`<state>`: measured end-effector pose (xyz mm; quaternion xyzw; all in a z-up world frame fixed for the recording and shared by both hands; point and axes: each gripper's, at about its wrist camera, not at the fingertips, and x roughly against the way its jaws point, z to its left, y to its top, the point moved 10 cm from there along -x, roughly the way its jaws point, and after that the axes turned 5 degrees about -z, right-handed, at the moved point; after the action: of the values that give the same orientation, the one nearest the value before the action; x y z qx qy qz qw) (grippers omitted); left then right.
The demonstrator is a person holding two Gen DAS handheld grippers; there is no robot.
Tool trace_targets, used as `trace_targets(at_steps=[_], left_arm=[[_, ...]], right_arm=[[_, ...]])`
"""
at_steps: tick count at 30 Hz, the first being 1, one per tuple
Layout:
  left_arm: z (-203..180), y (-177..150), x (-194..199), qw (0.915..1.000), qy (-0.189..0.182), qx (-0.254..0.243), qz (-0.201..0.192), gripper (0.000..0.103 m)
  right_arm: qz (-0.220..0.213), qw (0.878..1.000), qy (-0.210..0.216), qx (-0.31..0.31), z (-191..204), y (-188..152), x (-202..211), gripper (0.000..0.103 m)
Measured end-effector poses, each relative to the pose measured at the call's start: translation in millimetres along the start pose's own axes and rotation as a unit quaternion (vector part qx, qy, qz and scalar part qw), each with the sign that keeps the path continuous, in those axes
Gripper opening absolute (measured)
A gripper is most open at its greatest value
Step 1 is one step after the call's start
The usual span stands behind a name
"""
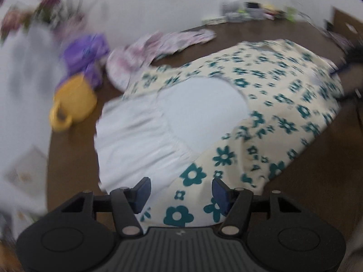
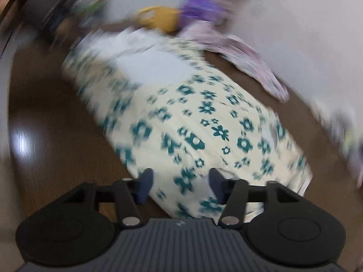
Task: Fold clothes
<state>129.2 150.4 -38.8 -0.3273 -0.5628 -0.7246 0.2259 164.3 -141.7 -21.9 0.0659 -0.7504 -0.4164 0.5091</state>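
Lying across the brown surface (image 1: 317, 170) at mid-frame in both views is a cream garment with teal flowers (image 1: 261, 104), its pale white lining (image 1: 158, 131) turned up toward the left of the left wrist view. No brand, label or writing can be read anywhere; both pictures are smeared by motion blur, and the only mark is a small pale emblem on each claw's ribbed housing, too small to make out.

At the bottom of the left wrist view, the left claw (image 1: 180, 196) angles downward over the near edge of the garment. Its jaws stand spread, with flowered cloth showing in the gap and the blue pads (image 1: 143, 192) not pressing on it. At the bottom of the right wrist view, the right claw (image 2: 179, 184) also tilts downward over the garment's near end, jaws apart, cloth between them but not pinched.

In the left wrist view, a yellow object (image 1: 72, 106) and a purple cloth (image 1: 88, 54) sit at the left, with a pink patterned garment (image 1: 158, 45) beyond the flowered one. A blurred row of small items (image 1: 249, 11) lines the far edge at the upper right.
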Motion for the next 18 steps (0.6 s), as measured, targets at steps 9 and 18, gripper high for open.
trace_targets(at_steps=[9,18], left_arm=[[12.3,-3.7,-14.9,0.9989,-0.033,0.032,0.001,0.034],[13.6,-10.2,-17.0,0.996,-0.084,0.033,0.0,0.014]], right_arm=[[-0.051,0.993,0.063,-0.082,64.2,29.5,-27.1,0.065],[-0.069,0.99,0.112,-0.05,128.0,69.5,-65.1,0.051]])
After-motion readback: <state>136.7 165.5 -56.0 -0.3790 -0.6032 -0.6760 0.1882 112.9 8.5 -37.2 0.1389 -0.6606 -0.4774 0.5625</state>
